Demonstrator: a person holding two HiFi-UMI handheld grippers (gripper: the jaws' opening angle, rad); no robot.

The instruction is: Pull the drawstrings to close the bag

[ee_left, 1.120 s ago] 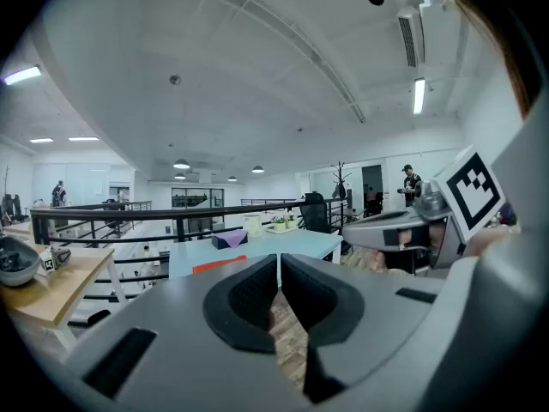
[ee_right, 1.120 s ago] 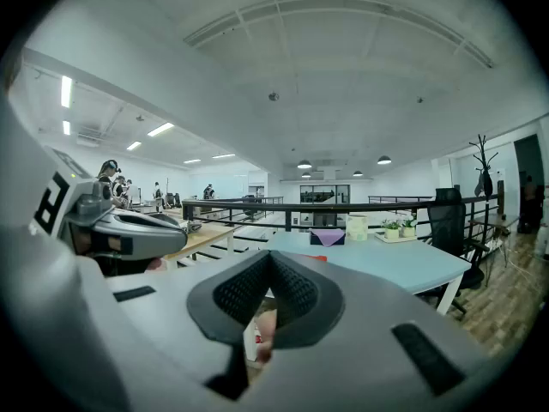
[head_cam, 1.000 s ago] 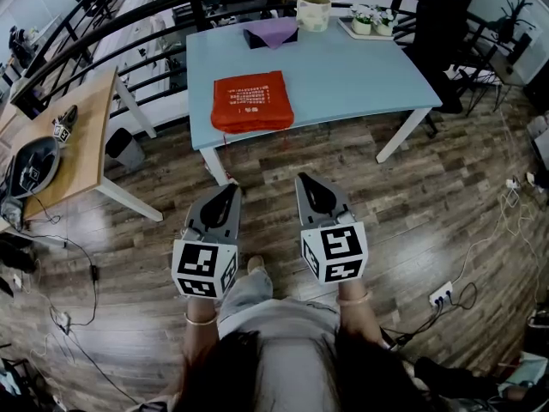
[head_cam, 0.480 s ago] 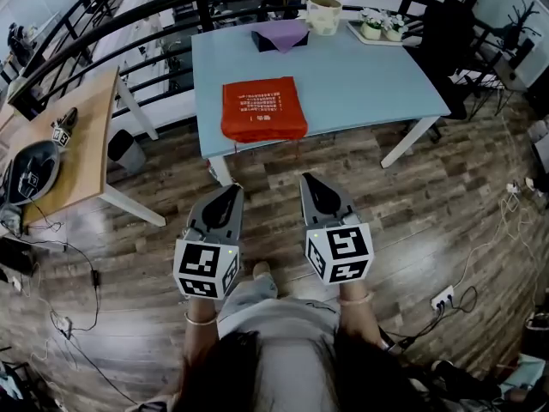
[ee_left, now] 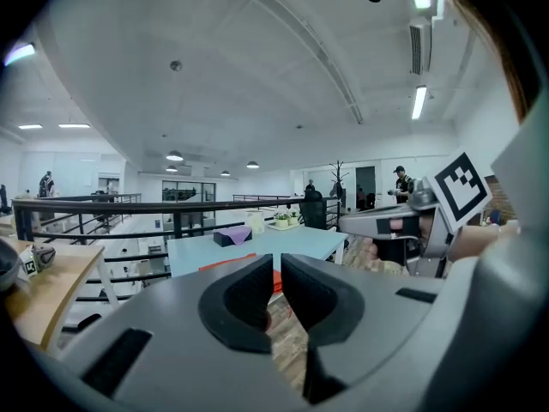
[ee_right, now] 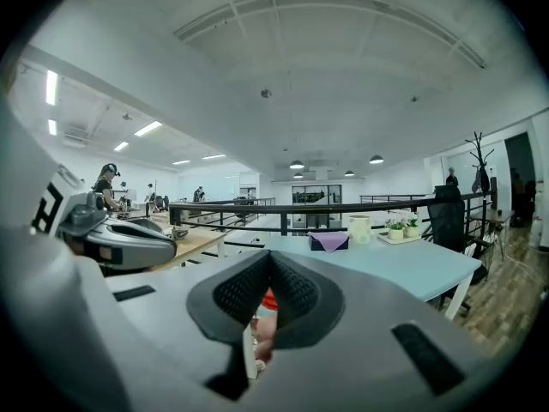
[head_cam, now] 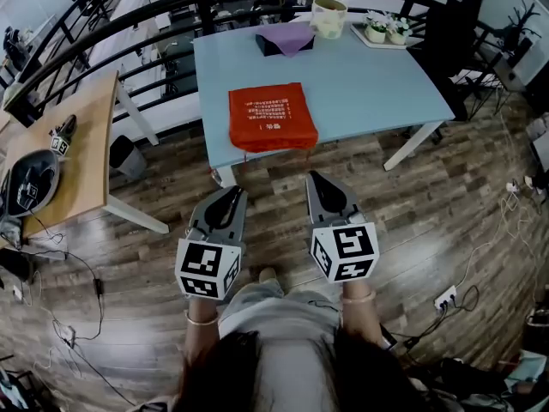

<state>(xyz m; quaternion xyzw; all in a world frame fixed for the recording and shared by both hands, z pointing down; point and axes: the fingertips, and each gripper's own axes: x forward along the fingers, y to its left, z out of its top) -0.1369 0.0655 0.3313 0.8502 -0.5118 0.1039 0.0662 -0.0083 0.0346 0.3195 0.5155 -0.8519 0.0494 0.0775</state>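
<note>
A flat red bag (head_cam: 272, 117) with white print lies near the front edge of the light blue table (head_cam: 377, 75). Its drawstrings are too small to make out. My left gripper (head_cam: 233, 192) and right gripper (head_cam: 316, 178) hang side by side over the wooden floor, short of the table and pointing at it. Both are shut and hold nothing. In the left gripper view the bag (ee_left: 225, 263) shows just beyond the shut left gripper (ee_left: 277, 269). In the right gripper view a sliver of the bag (ee_right: 269, 299) shows below the shut right gripper (ee_right: 270, 260).
At the back of the blue table are a purple cloth on a dark box (head_cam: 287, 38), a cream pot (head_cam: 329, 15) and a tray of small plants (head_cam: 386, 29). A wooden table (head_cam: 81, 144) stands left, a black railing (head_cam: 129, 33) behind, a power strip (head_cam: 446, 297) on the floor.
Both grippers have moved forward toward the blue table together, and the table and bag now sit closer in the head view. The jaws stayed shut.
</note>
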